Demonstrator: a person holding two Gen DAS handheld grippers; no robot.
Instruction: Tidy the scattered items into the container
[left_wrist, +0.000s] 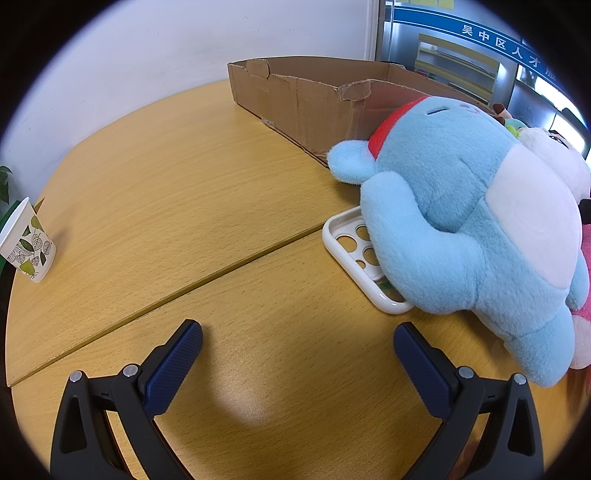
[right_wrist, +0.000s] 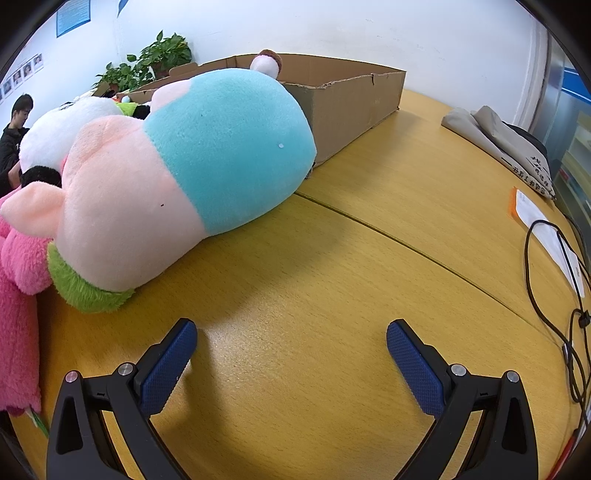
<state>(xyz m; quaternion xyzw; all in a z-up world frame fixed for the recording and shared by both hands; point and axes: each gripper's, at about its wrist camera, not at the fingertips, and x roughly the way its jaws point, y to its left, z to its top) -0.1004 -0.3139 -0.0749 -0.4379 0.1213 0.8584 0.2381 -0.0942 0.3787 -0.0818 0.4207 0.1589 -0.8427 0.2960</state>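
The wooden table (left_wrist: 184, 184) holds the plush pile just in front of the open cardboard box (left_wrist: 314, 99), which stands against the white wall. Your left gripper (left_wrist: 297, 349) and right gripper (right_wrist: 291, 345) are both spread and empty, short of the toys. Take the blue plush (left_wrist: 461, 229) by a limb so the white phone case (left_wrist: 354, 258) beneath it stays put, and the pink-and-teal plush (right_wrist: 192, 170) across its narrow end
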